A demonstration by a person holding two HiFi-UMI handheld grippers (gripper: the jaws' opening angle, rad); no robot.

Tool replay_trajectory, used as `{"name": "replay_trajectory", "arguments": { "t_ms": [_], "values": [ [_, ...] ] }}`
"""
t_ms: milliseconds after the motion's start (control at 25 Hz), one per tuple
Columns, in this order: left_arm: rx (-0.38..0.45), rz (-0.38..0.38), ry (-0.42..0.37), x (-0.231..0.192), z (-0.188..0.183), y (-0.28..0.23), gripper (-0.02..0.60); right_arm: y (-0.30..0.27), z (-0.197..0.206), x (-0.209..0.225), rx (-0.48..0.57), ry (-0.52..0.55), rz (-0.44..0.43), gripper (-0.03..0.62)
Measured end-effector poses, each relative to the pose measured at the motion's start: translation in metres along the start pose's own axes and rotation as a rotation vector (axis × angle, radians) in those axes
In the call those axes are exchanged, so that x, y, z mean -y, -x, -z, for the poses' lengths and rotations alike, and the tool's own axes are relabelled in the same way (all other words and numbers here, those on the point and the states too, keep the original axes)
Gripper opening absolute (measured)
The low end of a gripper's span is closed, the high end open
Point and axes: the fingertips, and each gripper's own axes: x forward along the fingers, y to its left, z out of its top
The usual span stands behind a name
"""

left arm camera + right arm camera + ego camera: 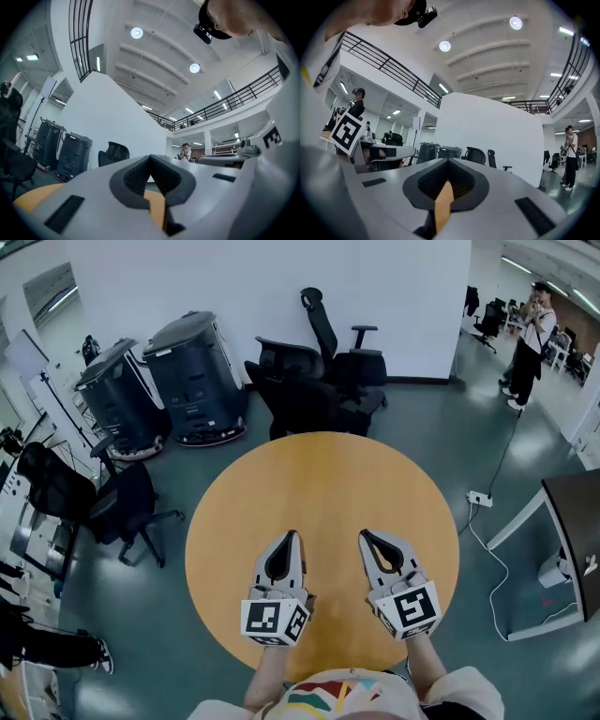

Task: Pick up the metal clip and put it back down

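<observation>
As they hang over the table [328, 474], left gripper [295, 535] and right gripper [364, 534] press closed, empty.

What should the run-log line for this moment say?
left gripper: shut, empty | right gripper: shut, empty | both over table | clip: not in view | pick-up: not under way

A round wooden table [319, 474] is set on a glossy grey-green floor [422, 427]. Behind it, black office chairs [323, 371] are gathered before a white partition wall [281, 277], and two dark, rounded wheeled units [192, 376] are parked to the left. A power strip [479, 498] with a white cable is laid on the floor at the right. Round ceiling lights [136, 32] and a railed upper gallery [234, 101] are seen overhead.
</observation>
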Motion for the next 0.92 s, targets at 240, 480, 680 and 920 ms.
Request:
{"name": "replay_trajectory", "arguments": {
  "t_ms": [240, 480, 680, 920],
  "values": [
    [0.010, -0.043, -0.005, -0.015, -0.007, 0.011, 0.044, -0.001, 0.000, -0.003, 0.008, -0.041, -0.004, 0.012],
    [0.007, -0.045, 0.008, -0.019, -0.003, 0.018, 0.044, 0.000, 0.002, -0.011, -0.010, 0.008, 0.009, 0.012],
    [0.007, -0.049, 0.019, -0.023, -0.003, 0.021, 0.044, -0.001, 0.005, -0.018, -0.024, 0.017, -0.002, 0.012],
    [0.005, -0.057, 0.032, -0.021, -0.002, 0.022, 0.044, 0.002, 0.009, -0.018, -0.050, 0.066, -0.001, 0.012]
  ]
}}
